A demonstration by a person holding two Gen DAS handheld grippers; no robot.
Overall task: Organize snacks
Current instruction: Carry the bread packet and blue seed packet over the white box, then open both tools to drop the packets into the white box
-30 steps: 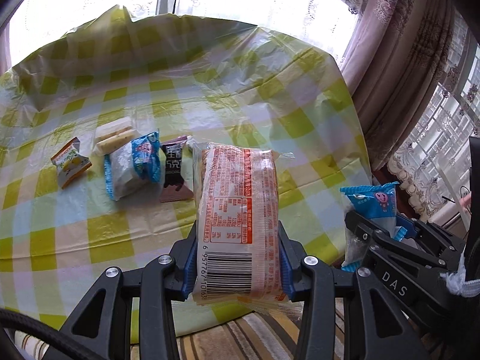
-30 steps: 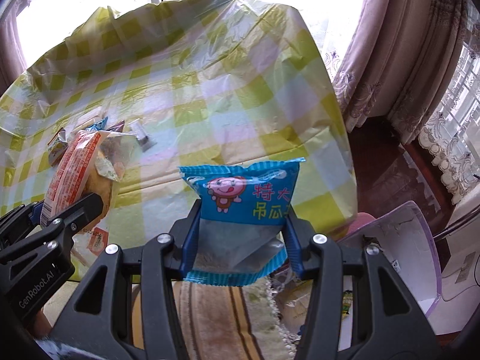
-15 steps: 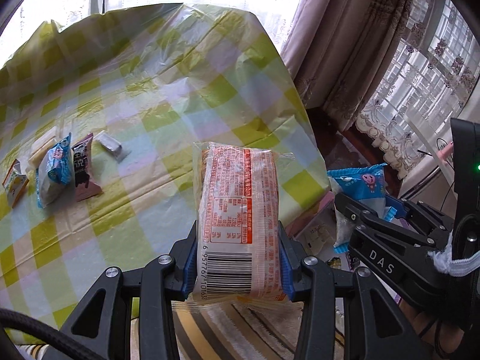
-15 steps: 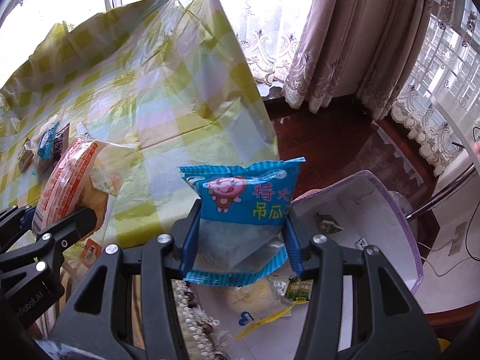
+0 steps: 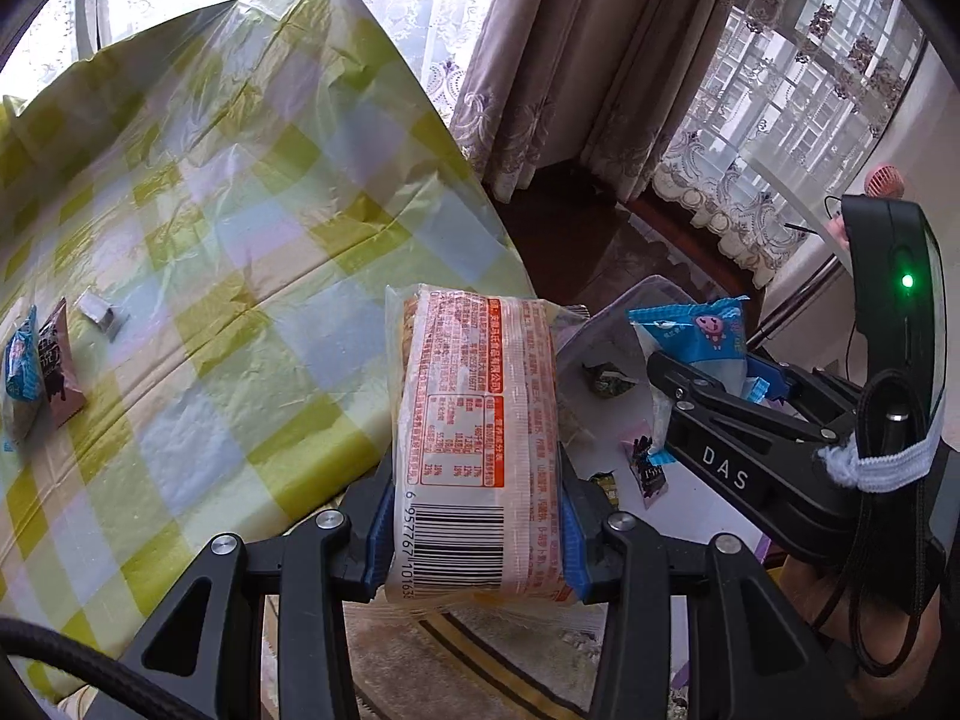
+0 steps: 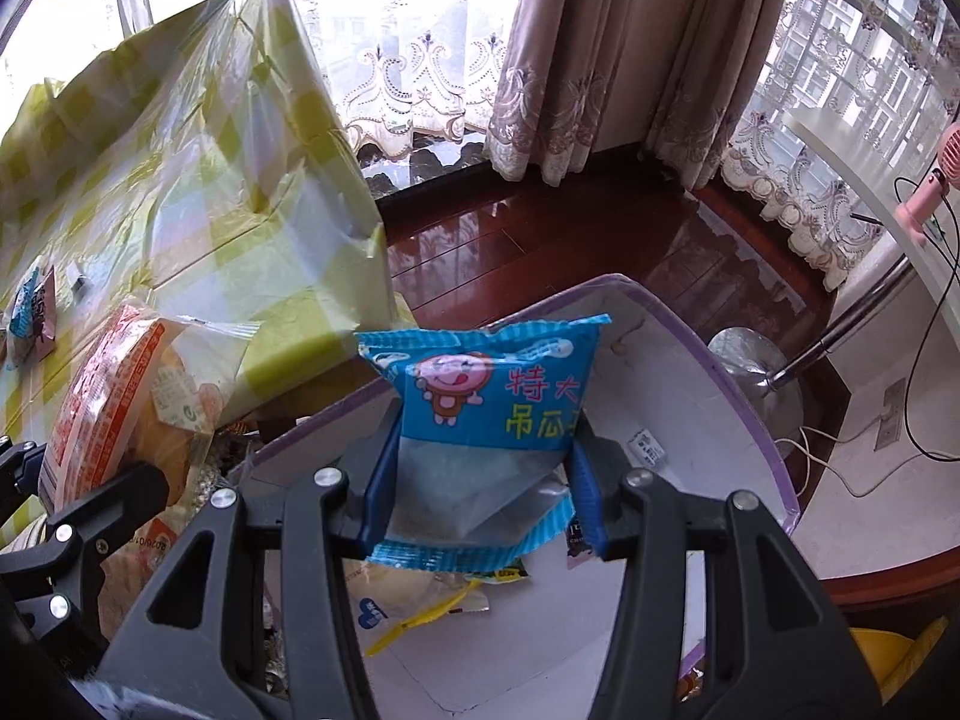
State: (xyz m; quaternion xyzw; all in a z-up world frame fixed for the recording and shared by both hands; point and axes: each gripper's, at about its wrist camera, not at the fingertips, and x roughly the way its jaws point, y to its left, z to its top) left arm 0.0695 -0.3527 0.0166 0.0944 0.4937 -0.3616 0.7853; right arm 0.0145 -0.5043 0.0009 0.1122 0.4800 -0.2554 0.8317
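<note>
My left gripper (image 5: 477, 531) is shut on a long orange-and-white snack pack (image 5: 477, 420), barcode end toward the camera; the pack hangs past the table's right edge. In the right wrist view that same pack (image 6: 114, 396) shows at the lower left. My right gripper (image 6: 483, 480) is shut on a blue snack packet (image 6: 486, 396) with a cartoon face, held over a white bin with a purple rim (image 6: 708, 360). From the left wrist view the blue packet (image 5: 696, 342) and the bin (image 5: 606, 354) lie to the right.
A table under a yellow-green checked cloth (image 5: 210, 240) fills the left, with a few small snacks (image 5: 42, 372) and a small wrapper (image 5: 99, 309) on it. Several wrappers (image 6: 420, 606) lie in the bin. Dark wood floor (image 6: 540, 240), curtains (image 6: 600, 60) and a chrome stand (image 6: 756, 372) are beyond.
Both grippers have swung right off the table with their packs still held. The table has slid to the left in both views and the white bin has come under the right gripper.
</note>
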